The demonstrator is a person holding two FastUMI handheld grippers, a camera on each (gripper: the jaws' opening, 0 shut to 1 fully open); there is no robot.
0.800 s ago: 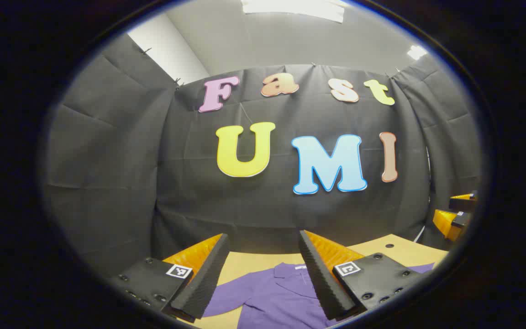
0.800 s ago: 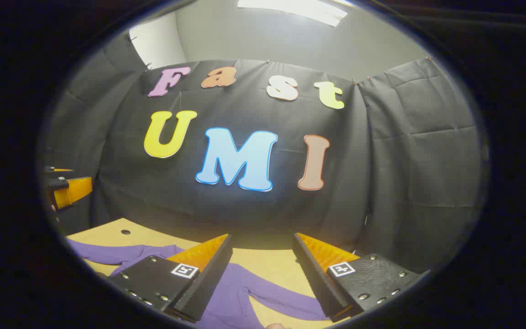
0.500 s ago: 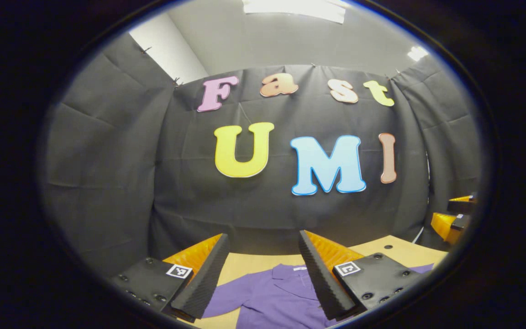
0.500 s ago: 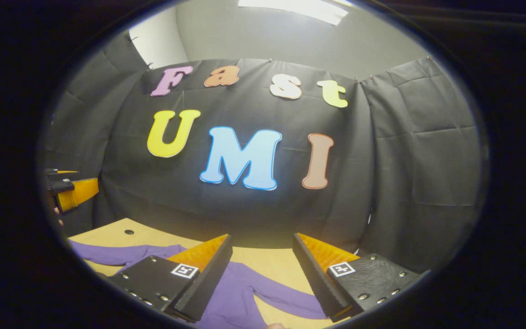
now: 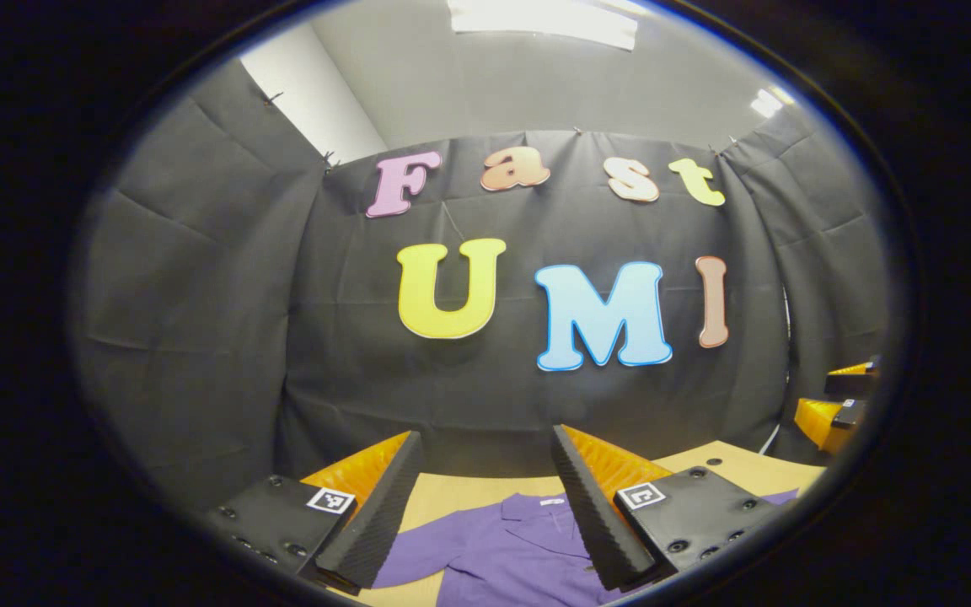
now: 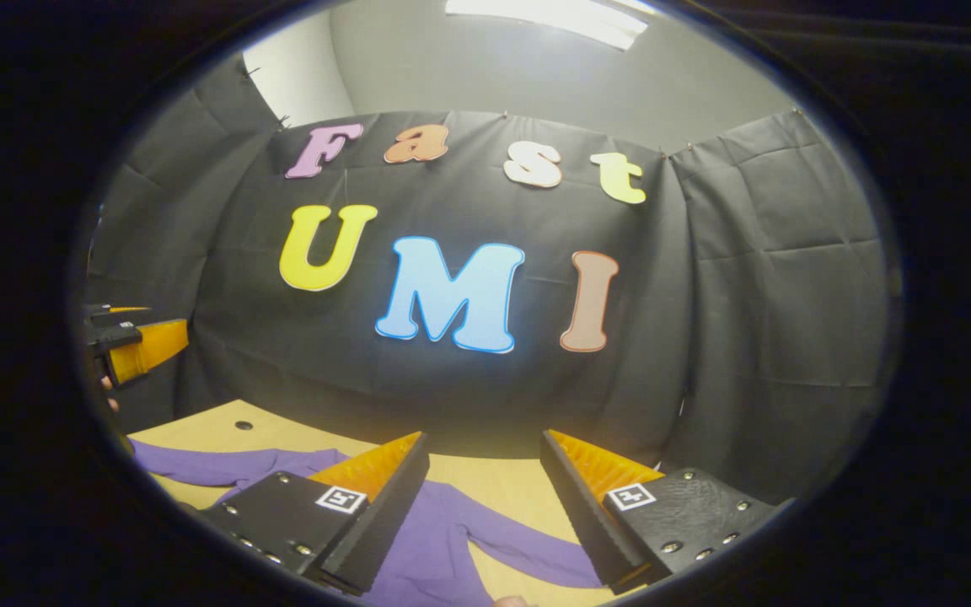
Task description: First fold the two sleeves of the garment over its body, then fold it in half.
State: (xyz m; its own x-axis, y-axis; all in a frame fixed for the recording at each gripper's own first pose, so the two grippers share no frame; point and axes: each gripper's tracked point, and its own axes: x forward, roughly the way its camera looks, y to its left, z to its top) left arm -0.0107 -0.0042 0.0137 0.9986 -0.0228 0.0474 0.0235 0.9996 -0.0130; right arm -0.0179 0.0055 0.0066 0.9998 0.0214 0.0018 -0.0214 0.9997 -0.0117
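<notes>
Black-draped booth, tan table (image 5: pixel 460 493) at the bottom of both views.
A purple garment (image 5: pixel 502 552) is spread flat, unfolded, sleeve (image 6: pixel 519 552) outstretched; left gripper (image 5: pixel 485 497) and right gripper (image 6: pixel 481 497) are held above it, fingers parted and empty, likely for reaching the 2 sleeves.

The garment (image 5: pixel 502 552) is soft purple cloth with a matt, lightly creased face, lying on a smooth, tan, wood-like surface (image 6: pixel 502 482). The left gripper's fingers (image 5: pixel 591 506) look like orange plastic faced with ribbed, matt black pads, their black plates dotted with small shiny screws.
</notes>
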